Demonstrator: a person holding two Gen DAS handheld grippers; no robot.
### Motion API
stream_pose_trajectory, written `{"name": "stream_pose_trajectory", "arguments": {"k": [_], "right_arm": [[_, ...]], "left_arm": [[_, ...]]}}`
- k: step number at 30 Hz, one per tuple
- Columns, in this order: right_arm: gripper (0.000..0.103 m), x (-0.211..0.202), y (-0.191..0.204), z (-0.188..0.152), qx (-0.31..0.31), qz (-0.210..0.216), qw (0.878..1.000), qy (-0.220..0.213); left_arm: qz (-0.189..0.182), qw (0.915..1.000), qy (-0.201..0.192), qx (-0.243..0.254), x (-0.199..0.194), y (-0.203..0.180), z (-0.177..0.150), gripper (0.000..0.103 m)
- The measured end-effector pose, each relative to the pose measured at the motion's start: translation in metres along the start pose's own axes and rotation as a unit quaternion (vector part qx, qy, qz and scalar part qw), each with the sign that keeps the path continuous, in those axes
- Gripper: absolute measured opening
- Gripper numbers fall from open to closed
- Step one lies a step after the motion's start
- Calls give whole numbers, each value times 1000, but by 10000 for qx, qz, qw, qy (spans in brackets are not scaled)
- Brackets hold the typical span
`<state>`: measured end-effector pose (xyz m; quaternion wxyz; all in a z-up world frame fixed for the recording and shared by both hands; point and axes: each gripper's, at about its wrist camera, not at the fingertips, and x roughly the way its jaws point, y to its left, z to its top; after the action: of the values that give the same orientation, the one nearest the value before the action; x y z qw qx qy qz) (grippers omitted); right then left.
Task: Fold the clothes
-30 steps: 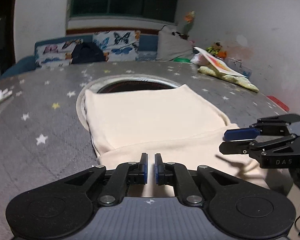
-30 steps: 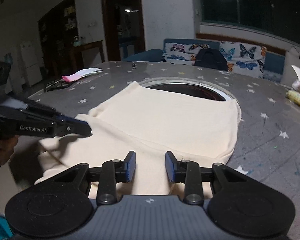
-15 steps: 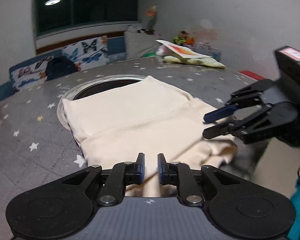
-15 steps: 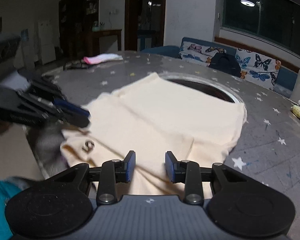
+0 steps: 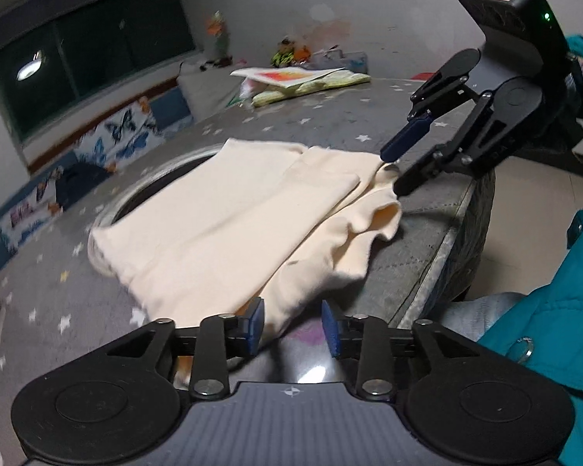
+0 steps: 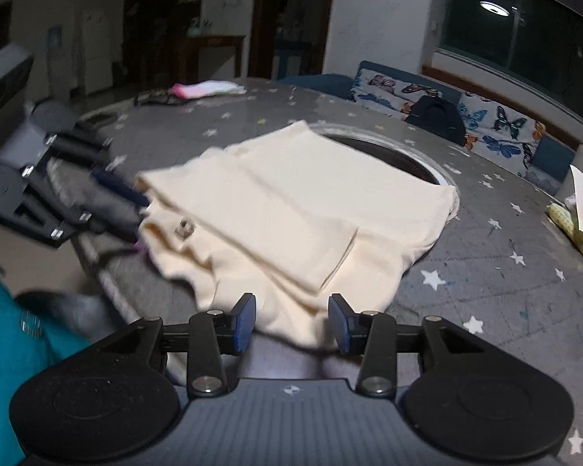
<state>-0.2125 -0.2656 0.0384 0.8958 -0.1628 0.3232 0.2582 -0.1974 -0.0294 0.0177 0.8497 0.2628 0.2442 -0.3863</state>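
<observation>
A cream garment (image 5: 229, 209) lies folded on the grey star-patterned table (image 5: 39, 279), its near end bunched at the table's edge. In the left wrist view my left gripper (image 5: 291, 324) has its jaws opening, with the garment's near corner lying loosely between the pads. My right gripper (image 5: 394, 167) straddles the far corner of that same end. Seen from the right wrist, the garment (image 6: 291, 209) has its hem between the opening jaws of my right gripper (image 6: 291, 324), the pads apart from the cloth. My left gripper (image 6: 138, 213) is blurred at the left corner.
The round hole (image 6: 388, 155) in the table lies under the garment's far end. A booklet on a green cushion (image 5: 303, 77) and a pink cloth (image 6: 206, 87) sit far off. A teal jacket (image 5: 544, 310) hangs beside the table's edge (image 5: 447, 240). The butterfly sofa (image 6: 497, 132) stands behind.
Both grippers have swung apart to opposite corners of the garment's near end and rolled. Both pairs of jaws have widened, the left from almost shut. The near end has bunched up.
</observation>
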Motion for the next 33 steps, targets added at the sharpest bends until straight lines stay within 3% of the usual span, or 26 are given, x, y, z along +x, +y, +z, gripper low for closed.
{"name": "stream_pose_trajectory", "arguments": {"k": [5, 7, 10, 20, 24, 26, 28, 33], "right_arm": [[51, -1, 15, -7, -505, -24, 9987, 45], [53, 0, 18, -9, -642, -52, 9979, 22], [55, 3, 21, -12, -883, -78, 9960, -49], [56, 19, 17, -9, -1245, -59, 9912, -452], [46, 31, 10, 0, -1161, 143, 9916, -546], [28, 35, 6, 4, -1047, 275, 9928, -514], [21, 38, -1, 10, -822, 462, 9945, -448], [14, 41, -18, 19, -272, 772, 9961, -337]], "left_arm": [[19, 9997, -130, 214, 11, -8, 3, 38], [27, 9996, -202, 218, 13, -9, 4, 21], [9, 9995, -296, -86, 14, -1, 8, 11], [-210, 9928, -513, -1064, 18, 43, 28, 9], [-253, 9912, -513, -1198, 24, 53, 33, 9], [-285, 9912, -458, -1210, 27, 56, 32, 10], [-278, 9919, -437, -1159, 26, 56, 29, 13], [-241, 9949, -387, -899, 20, 48, 18, 24]]}}
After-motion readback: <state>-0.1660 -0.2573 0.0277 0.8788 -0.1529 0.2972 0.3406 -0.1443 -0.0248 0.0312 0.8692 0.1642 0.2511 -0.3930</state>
